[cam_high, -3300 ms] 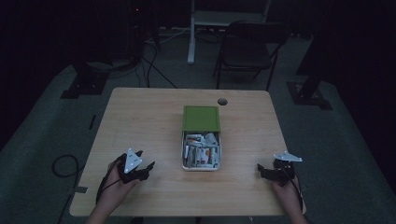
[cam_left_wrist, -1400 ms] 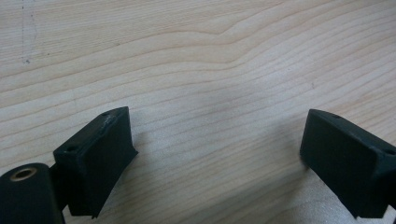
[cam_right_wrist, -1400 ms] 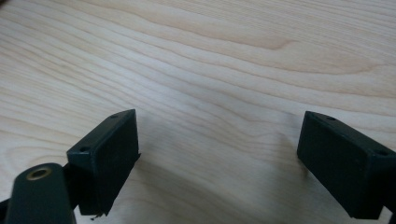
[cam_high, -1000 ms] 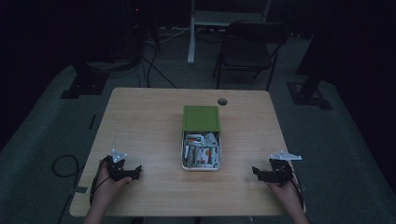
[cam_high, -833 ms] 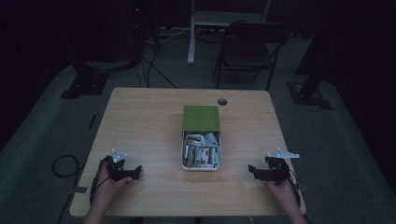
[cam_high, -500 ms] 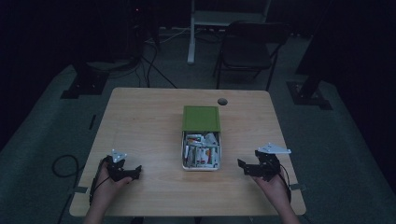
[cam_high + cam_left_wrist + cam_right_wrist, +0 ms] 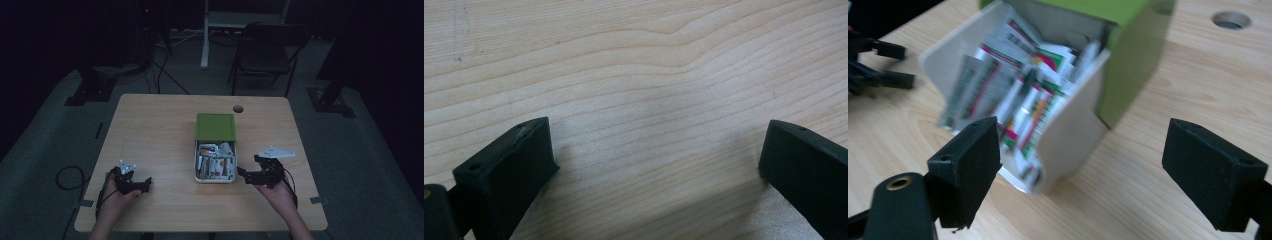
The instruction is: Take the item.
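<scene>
From above, the open box (image 7: 215,160) of packets (image 7: 216,164) sits mid-table (image 7: 150,130), the right gripper (image 7: 246,175) just beside its near right corner. The left gripper (image 7: 654,170) hangs spread over bare wood. The right one's own view (somewhat blurred) shows jaws wide, the box close ahead.
</scene>
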Action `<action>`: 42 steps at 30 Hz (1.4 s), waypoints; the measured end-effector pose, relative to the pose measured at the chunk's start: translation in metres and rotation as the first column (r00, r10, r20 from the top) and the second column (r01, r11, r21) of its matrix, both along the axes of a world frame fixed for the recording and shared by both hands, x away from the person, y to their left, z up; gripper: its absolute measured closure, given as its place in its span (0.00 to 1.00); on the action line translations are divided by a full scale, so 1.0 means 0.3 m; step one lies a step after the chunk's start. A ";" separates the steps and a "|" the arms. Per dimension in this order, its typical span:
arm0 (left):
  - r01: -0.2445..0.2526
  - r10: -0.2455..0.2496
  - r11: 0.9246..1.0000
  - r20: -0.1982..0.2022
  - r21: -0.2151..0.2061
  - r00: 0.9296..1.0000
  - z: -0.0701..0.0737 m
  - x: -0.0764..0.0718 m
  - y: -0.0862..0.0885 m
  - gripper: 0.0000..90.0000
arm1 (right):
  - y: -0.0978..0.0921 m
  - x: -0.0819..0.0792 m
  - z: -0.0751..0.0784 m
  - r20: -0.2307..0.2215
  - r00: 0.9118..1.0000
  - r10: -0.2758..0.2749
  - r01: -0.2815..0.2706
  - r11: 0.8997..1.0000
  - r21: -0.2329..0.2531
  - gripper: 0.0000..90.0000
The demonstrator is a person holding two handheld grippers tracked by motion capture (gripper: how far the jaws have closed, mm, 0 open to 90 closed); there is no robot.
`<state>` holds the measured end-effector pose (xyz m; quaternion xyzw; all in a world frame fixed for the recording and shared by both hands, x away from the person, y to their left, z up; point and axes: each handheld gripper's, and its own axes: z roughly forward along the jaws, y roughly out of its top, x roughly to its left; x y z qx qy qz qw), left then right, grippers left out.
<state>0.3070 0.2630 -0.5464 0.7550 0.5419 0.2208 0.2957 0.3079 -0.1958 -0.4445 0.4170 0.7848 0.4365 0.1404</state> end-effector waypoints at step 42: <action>0.000 0.000 1.000 0.000 0.001 1.000 0.000 0.000 0.000 0.02 | 0.371 0.074 -0.118 -0.090 0.991 0.100 -0.106 0.993 -0.060 0.73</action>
